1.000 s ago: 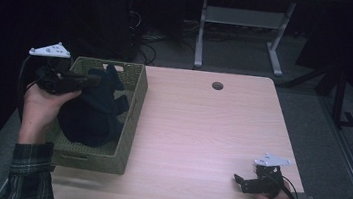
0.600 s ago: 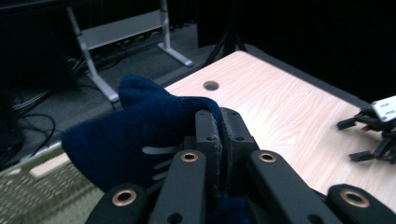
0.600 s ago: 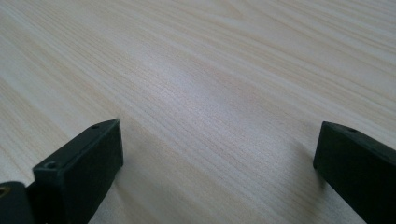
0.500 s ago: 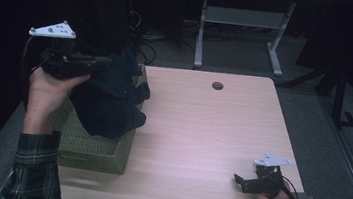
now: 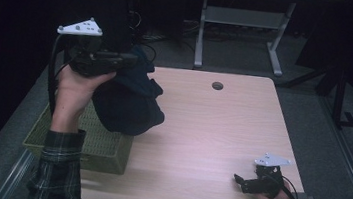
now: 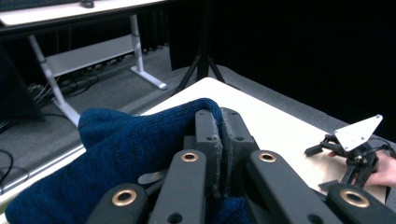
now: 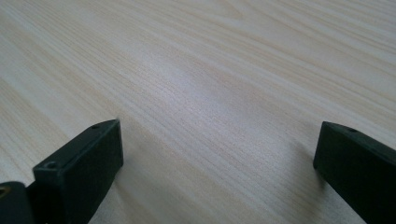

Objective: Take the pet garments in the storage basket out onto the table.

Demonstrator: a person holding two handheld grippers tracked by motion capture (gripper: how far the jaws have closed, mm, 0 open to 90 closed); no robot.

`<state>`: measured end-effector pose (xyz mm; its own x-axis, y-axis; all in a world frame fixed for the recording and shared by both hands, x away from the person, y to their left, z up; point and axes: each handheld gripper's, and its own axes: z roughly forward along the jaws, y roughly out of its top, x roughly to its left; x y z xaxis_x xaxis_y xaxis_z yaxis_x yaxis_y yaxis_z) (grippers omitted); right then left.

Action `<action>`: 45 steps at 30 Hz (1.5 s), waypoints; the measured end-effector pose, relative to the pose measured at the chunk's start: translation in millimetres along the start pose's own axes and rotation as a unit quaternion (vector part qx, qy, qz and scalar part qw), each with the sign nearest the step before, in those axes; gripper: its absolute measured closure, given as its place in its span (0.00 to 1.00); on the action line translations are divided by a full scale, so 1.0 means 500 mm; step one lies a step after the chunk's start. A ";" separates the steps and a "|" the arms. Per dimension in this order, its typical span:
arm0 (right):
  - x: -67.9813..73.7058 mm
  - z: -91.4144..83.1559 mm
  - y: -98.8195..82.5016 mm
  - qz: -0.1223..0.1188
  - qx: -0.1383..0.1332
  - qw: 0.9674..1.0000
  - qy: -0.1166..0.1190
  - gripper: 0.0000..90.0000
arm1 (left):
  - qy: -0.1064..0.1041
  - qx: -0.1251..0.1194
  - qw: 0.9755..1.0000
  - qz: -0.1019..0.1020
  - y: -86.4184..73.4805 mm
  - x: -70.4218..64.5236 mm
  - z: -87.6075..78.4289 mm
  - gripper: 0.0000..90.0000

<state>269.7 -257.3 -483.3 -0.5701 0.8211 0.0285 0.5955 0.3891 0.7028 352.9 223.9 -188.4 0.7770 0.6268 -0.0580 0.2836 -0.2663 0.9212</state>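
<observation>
Blue knit garment [image 5: 128,105] clenched in left gripper [image 5: 118,62] fingers above green basket [image 5: 103,146], right gripper [image 5: 241,181] fingers released over bare table [image 5: 211,133].

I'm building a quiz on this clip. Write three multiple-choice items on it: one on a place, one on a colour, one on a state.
1. Where is the knitted garment?
A. Flat on the table's right side
B. Hanging from the left gripper above the basket's edge
C. On the floor

2. What colour is the garment?
A. Dark blue
B. Red
C. White

3. How do the right gripper's jaws stand?
A. Shut on the garment
B. Shut on nothing
C. Open, with bare table between them

Key:
1 B: in the high view the left gripper holds it up over the green woven basket.
2 A: the left gripper view shows blue knit in the closed jaws.
3 C: the right gripper rests near the table's front right corner, its jaws wide apart over wood grain in its own view.
</observation>
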 end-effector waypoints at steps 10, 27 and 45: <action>0.000 0.000 0.000 0.001 0.000 1.000 0.000 0.01 | -0.036 -0.013 0.999 0.007 0.022 -0.044 0.076 0.96; 0.000 0.000 0.000 0.000 0.000 1.000 0.000 0.01 | -0.100 0.009 0.995 0.026 0.010 -0.138 0.253 0.96; 0.000 0.000 0.000 0.001 0.000 1.000 0.000 0.01 | -0.148 0.033 0.988 0.029 -0.046 -0.175 0.399 0.96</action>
<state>269.6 -257.3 -483.1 -0.5687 0.8220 0.0296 0.5970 0.3877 0.7024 390.4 29.2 -281.4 0.9208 0.3698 -0.1240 0.2611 -0.3484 0.9002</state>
